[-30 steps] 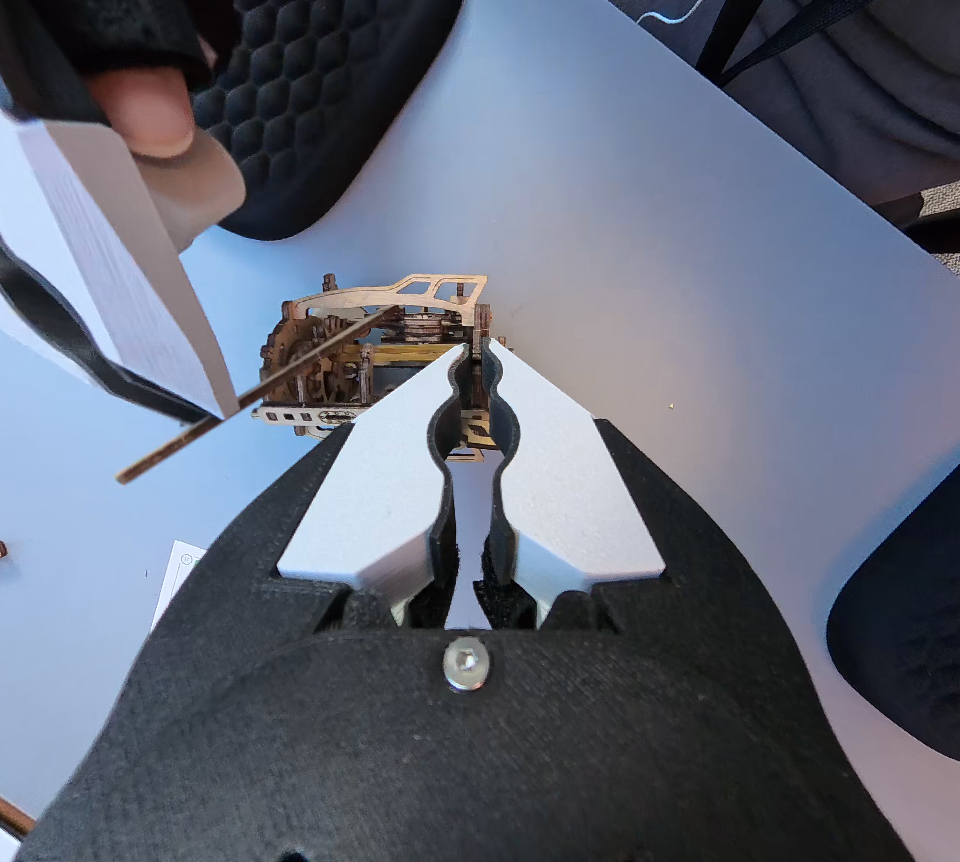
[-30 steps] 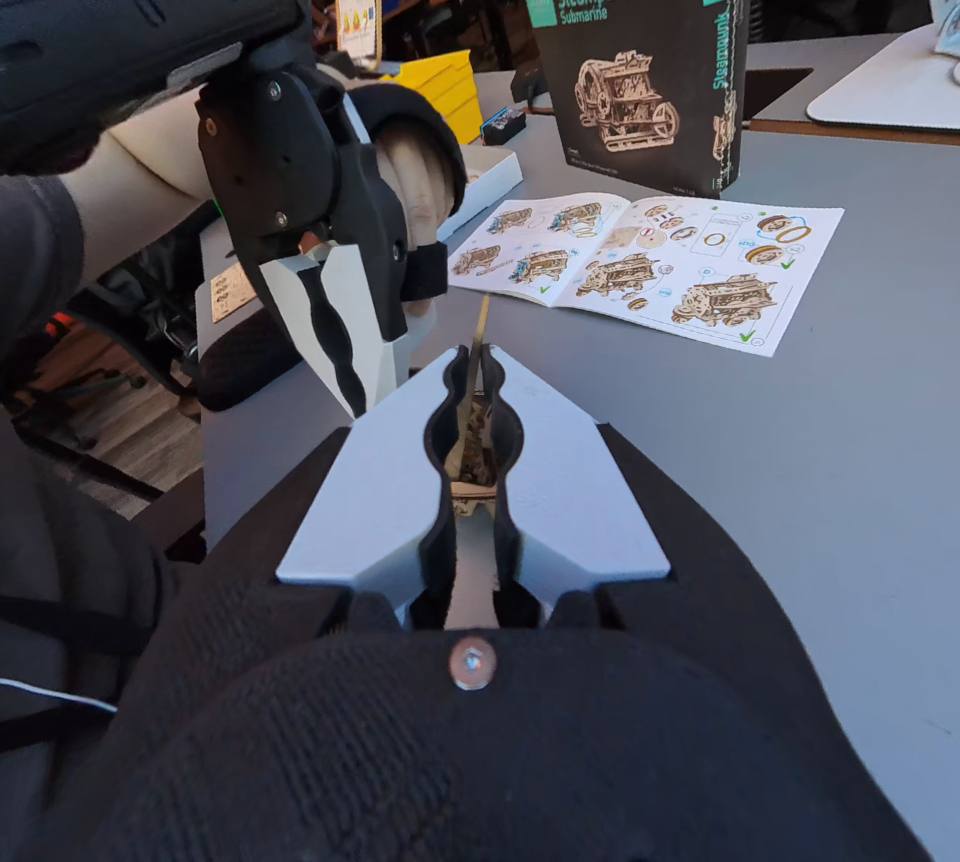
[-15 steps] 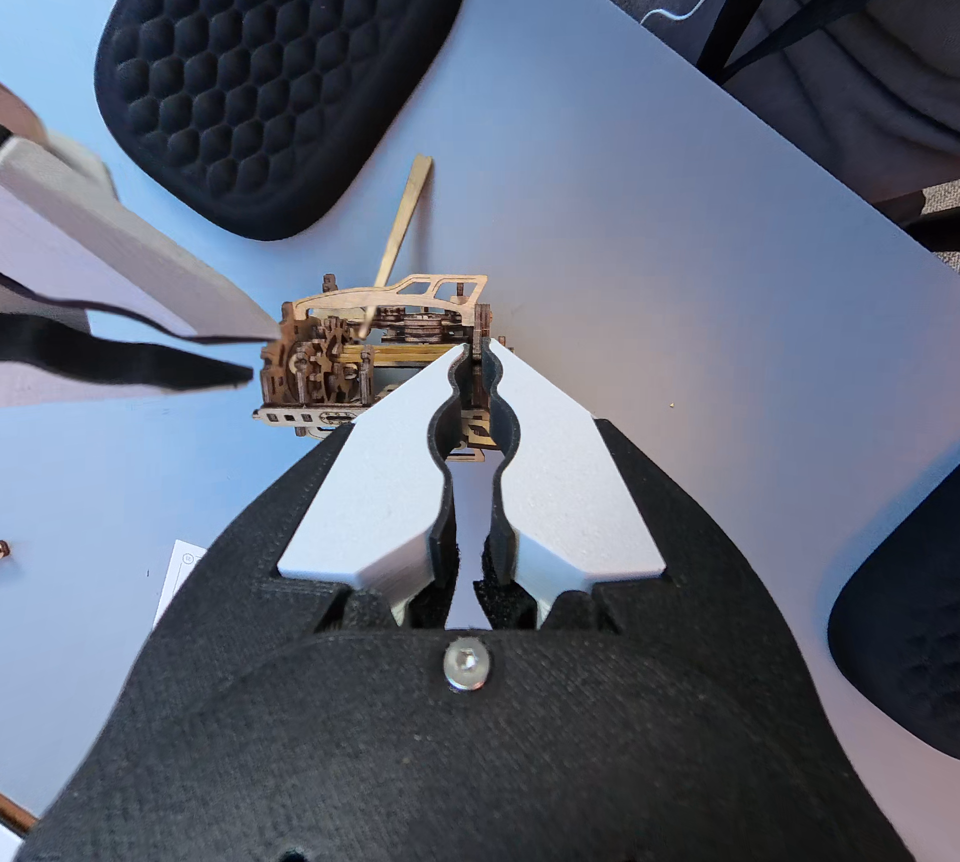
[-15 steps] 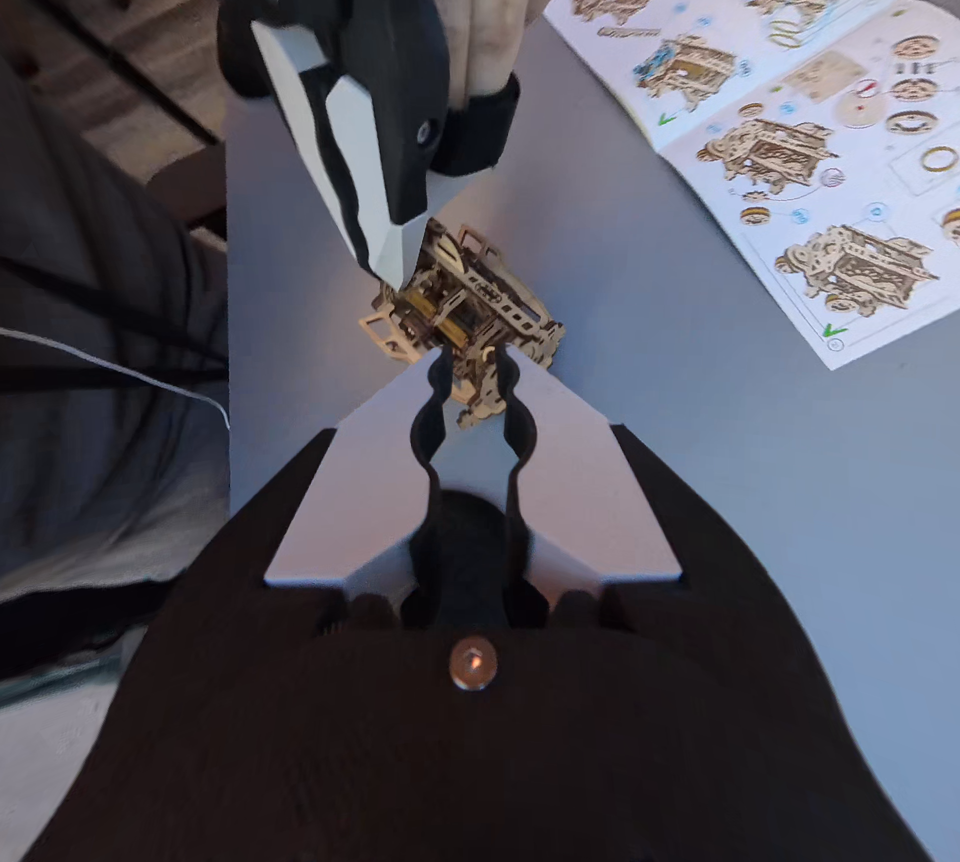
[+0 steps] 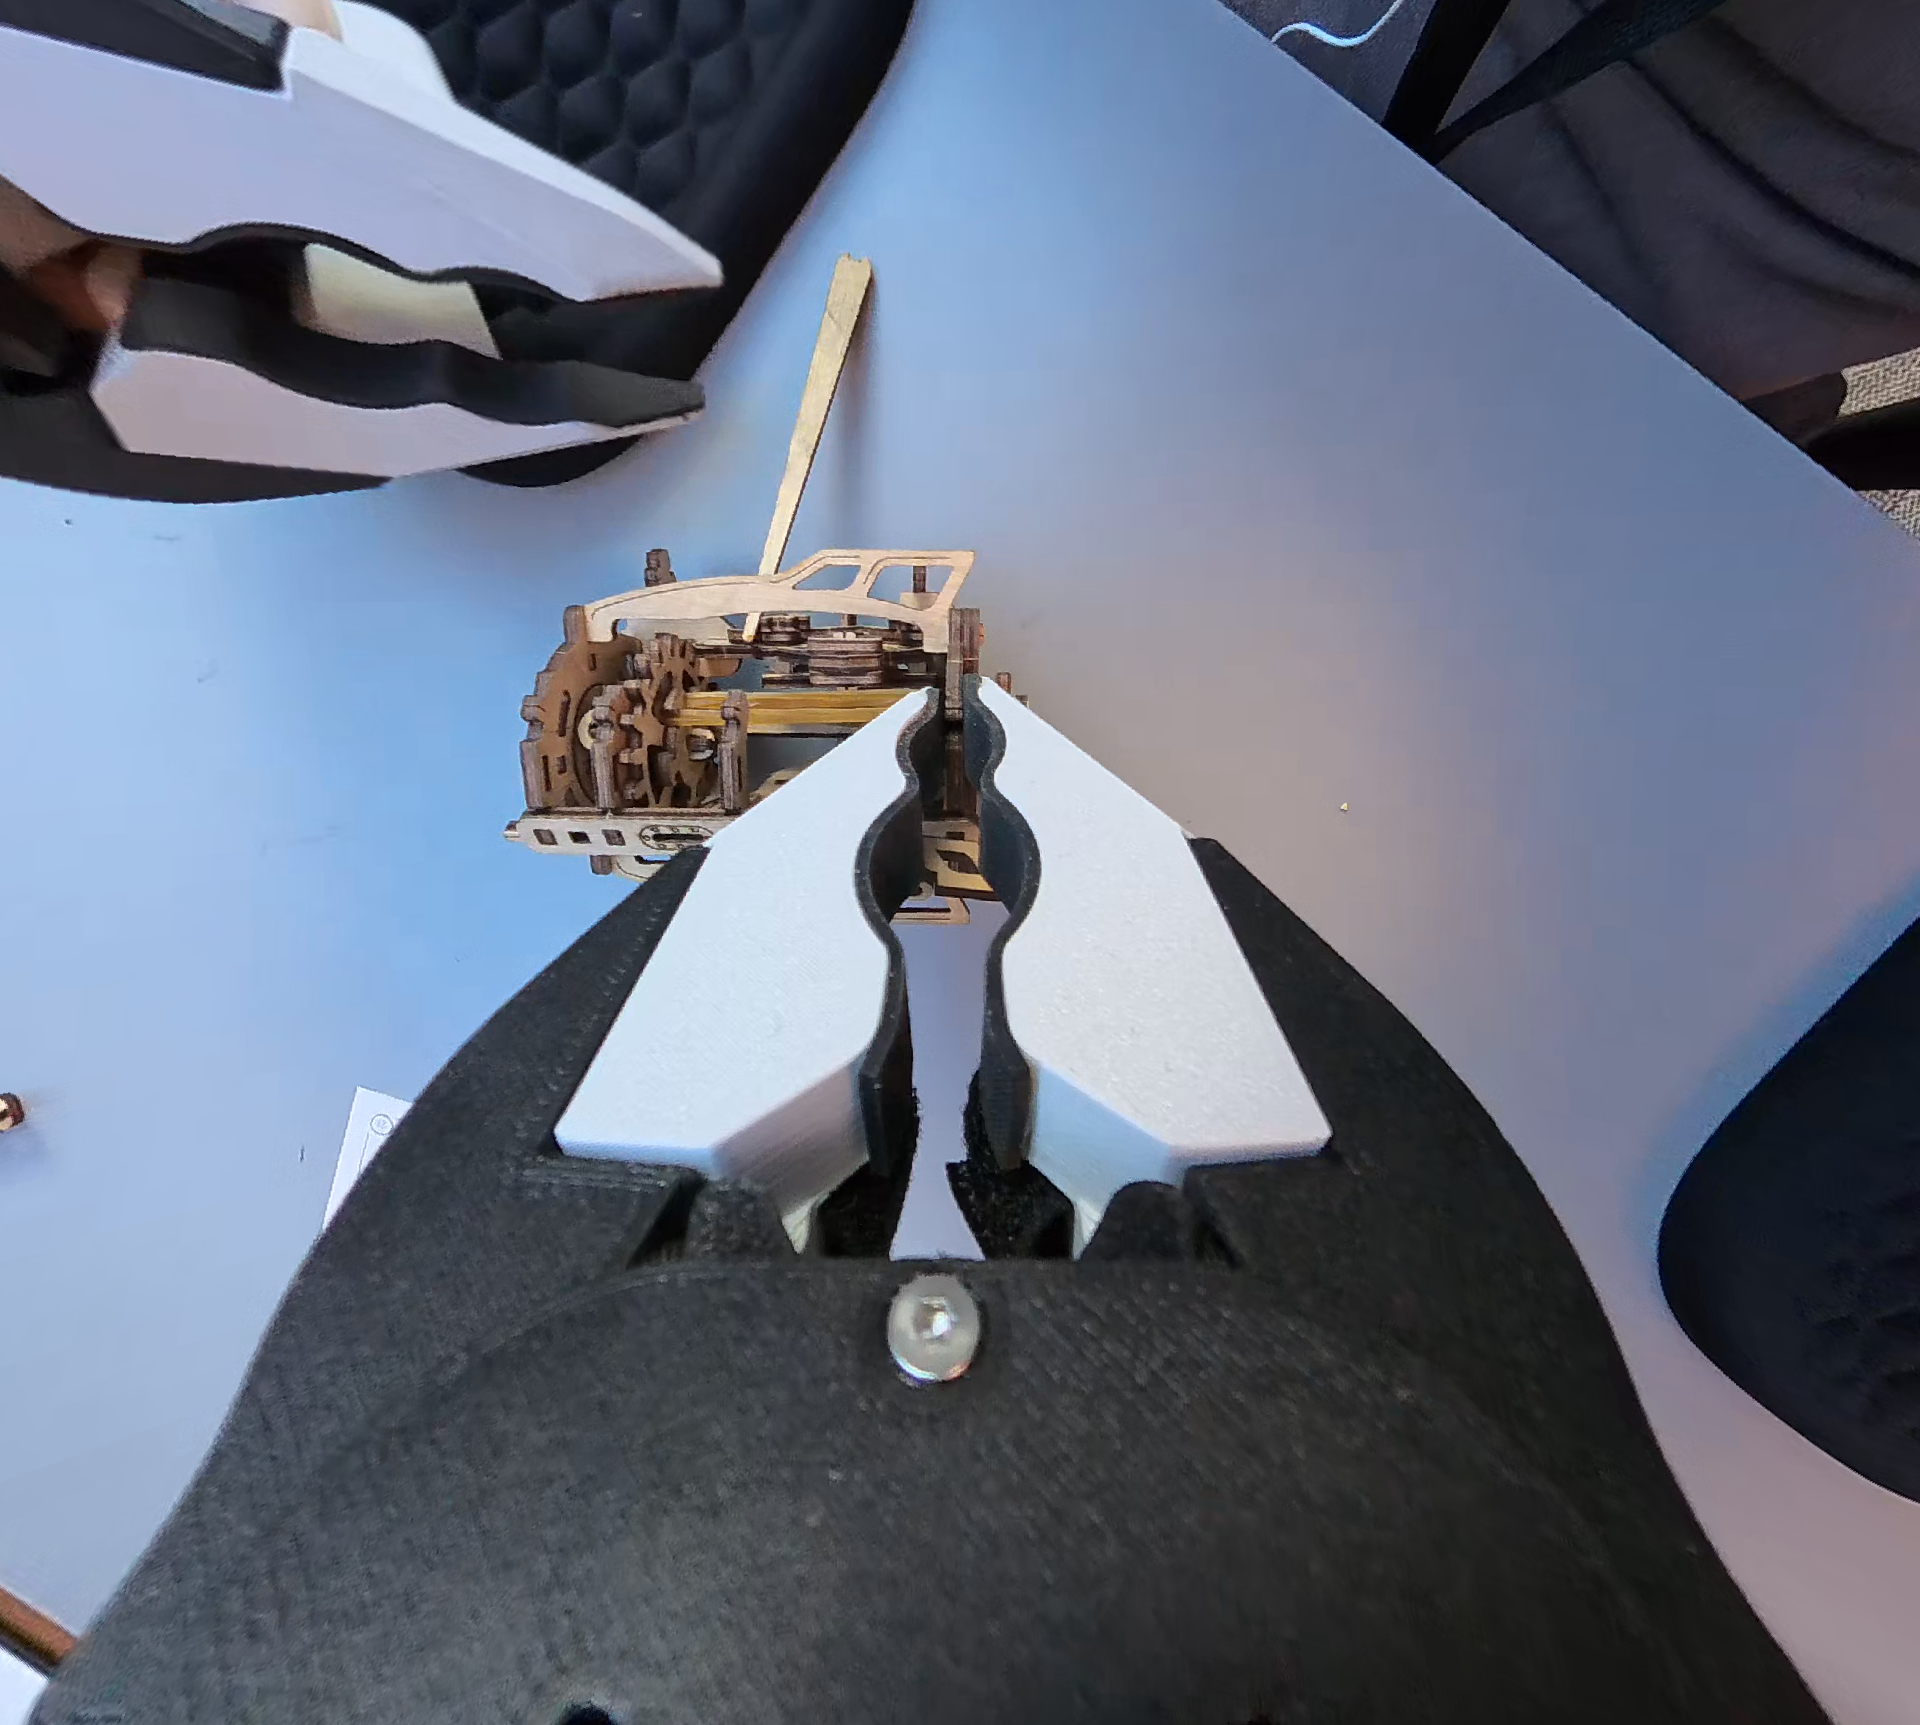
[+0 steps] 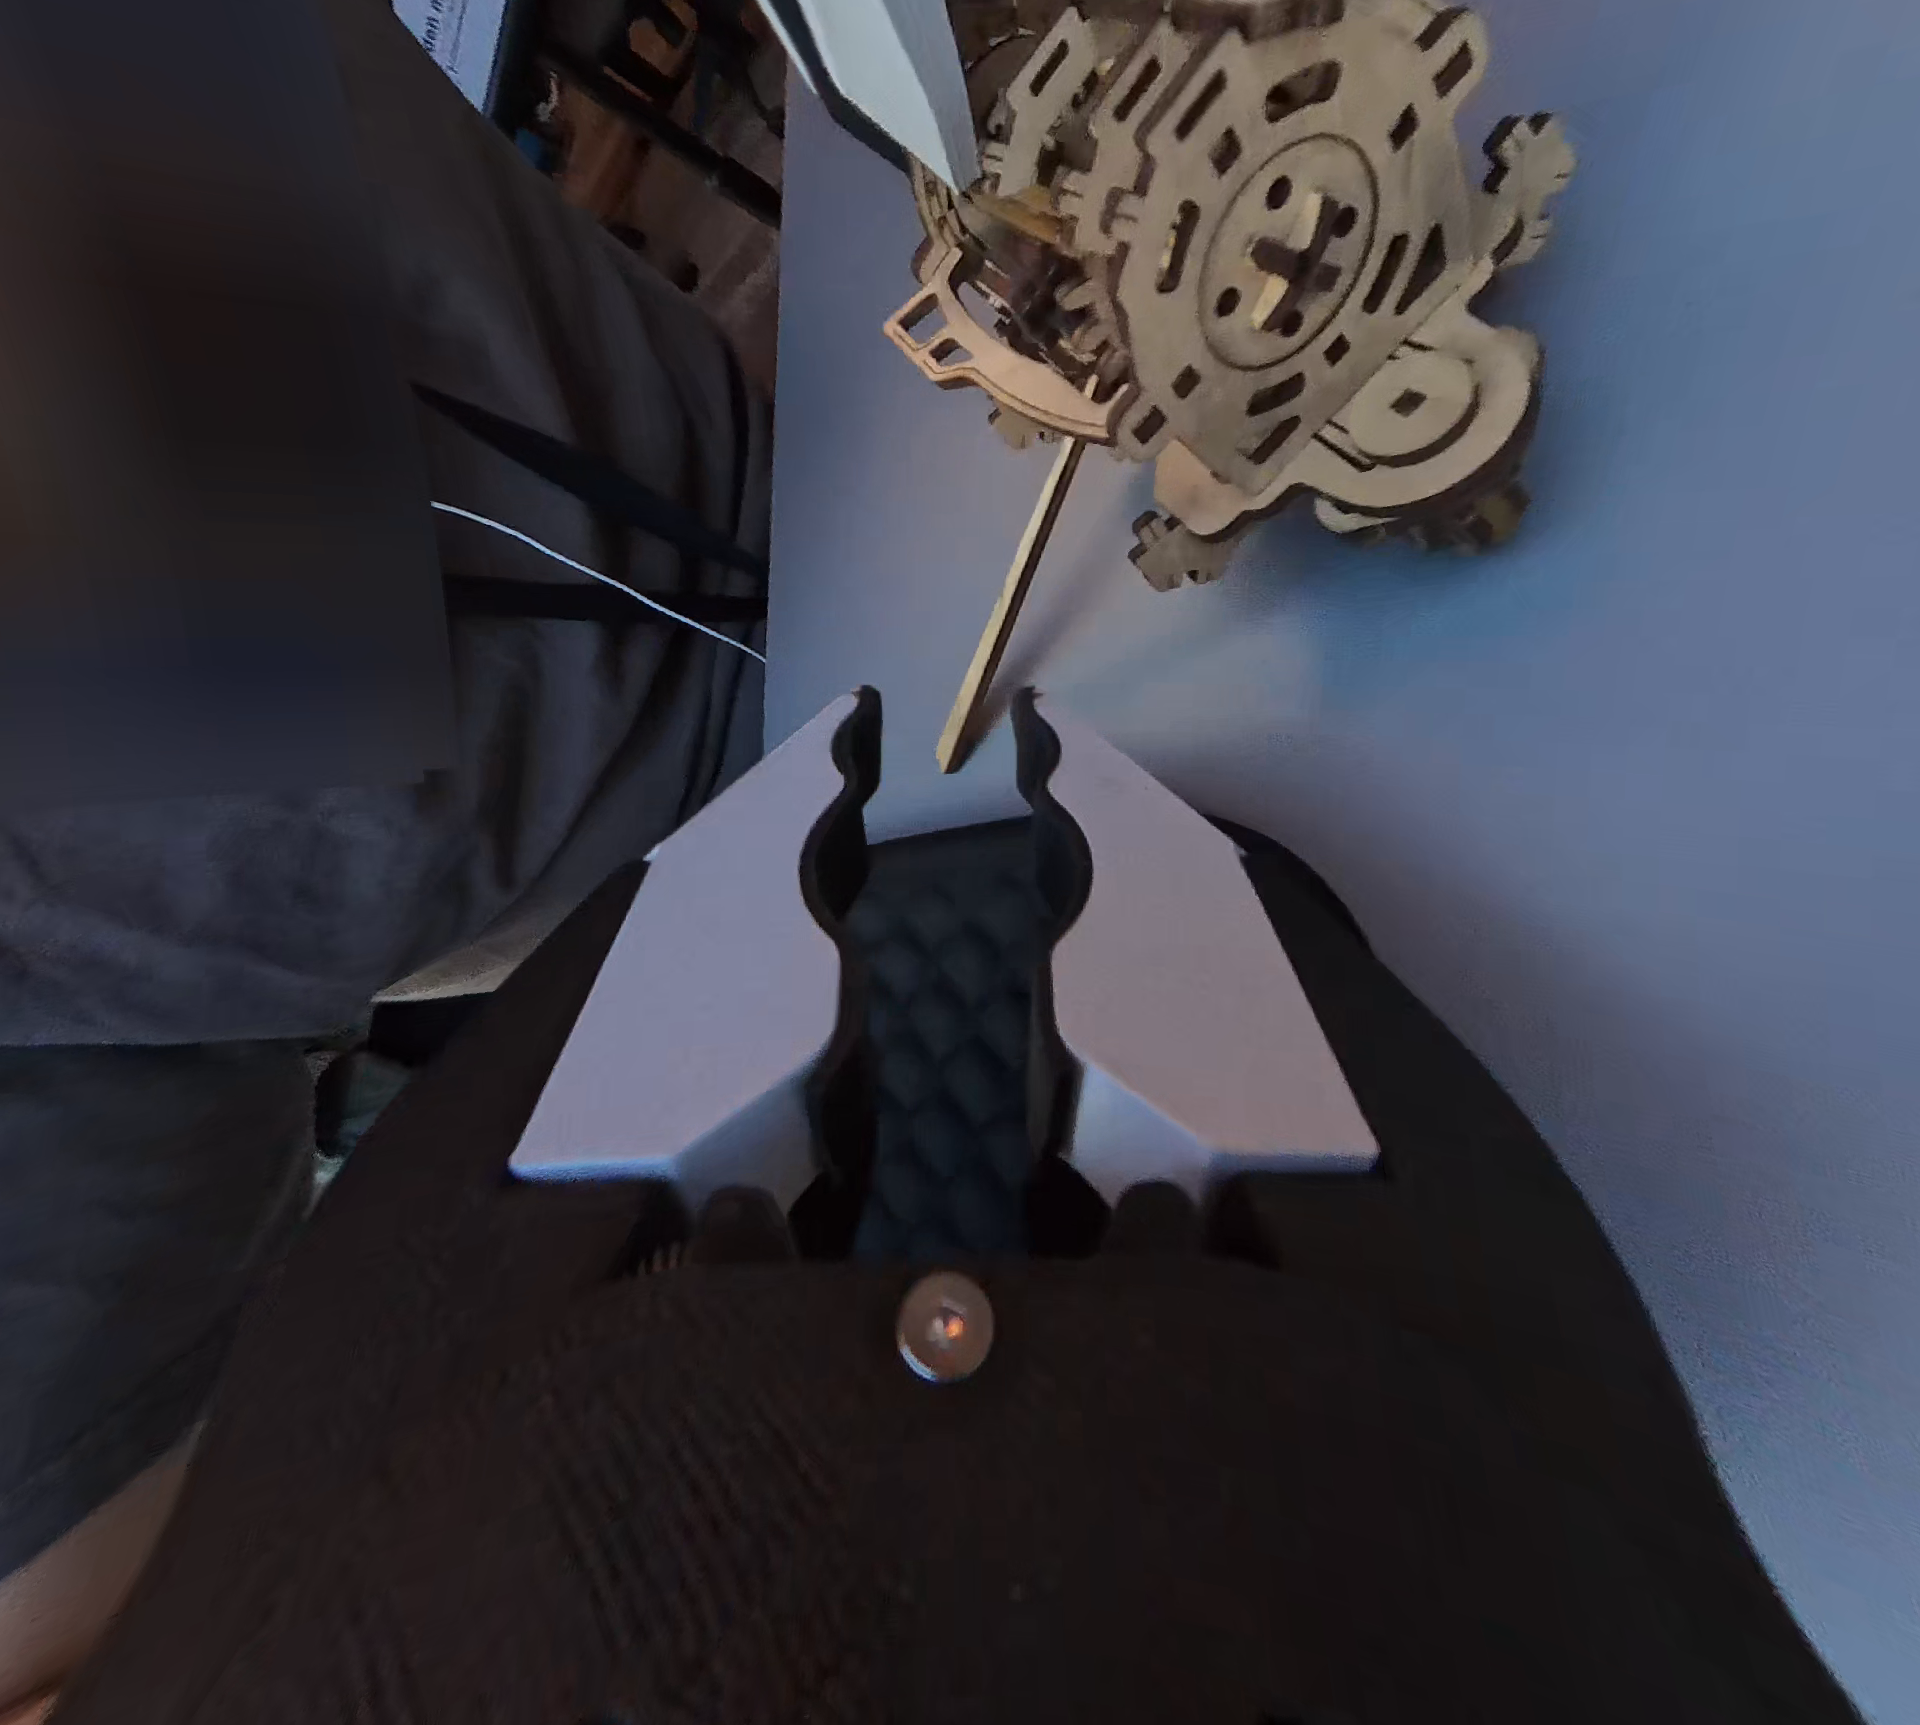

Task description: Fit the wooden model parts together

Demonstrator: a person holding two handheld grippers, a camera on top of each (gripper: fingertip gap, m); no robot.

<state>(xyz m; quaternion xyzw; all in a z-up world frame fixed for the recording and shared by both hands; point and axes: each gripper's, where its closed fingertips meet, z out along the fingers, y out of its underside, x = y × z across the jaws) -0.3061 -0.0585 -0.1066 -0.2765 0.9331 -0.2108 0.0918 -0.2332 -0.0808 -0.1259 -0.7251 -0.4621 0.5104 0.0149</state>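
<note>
Now your left gripper [image 5: 948, 707] pinches the wooden model [image 5: 727, 719] near the table's [image 5: 1299, 532] edge; your right gripper [image 6: 943, 719] gapes around the inserted stick [image 6: 1013, 595], untouched. Regrip, push it home.

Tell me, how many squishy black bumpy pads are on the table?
2. One black pad lies beyond the wooden model, partly behind the right gripper. Another pad sits at the table's right edge. More may be hidden.
</note>
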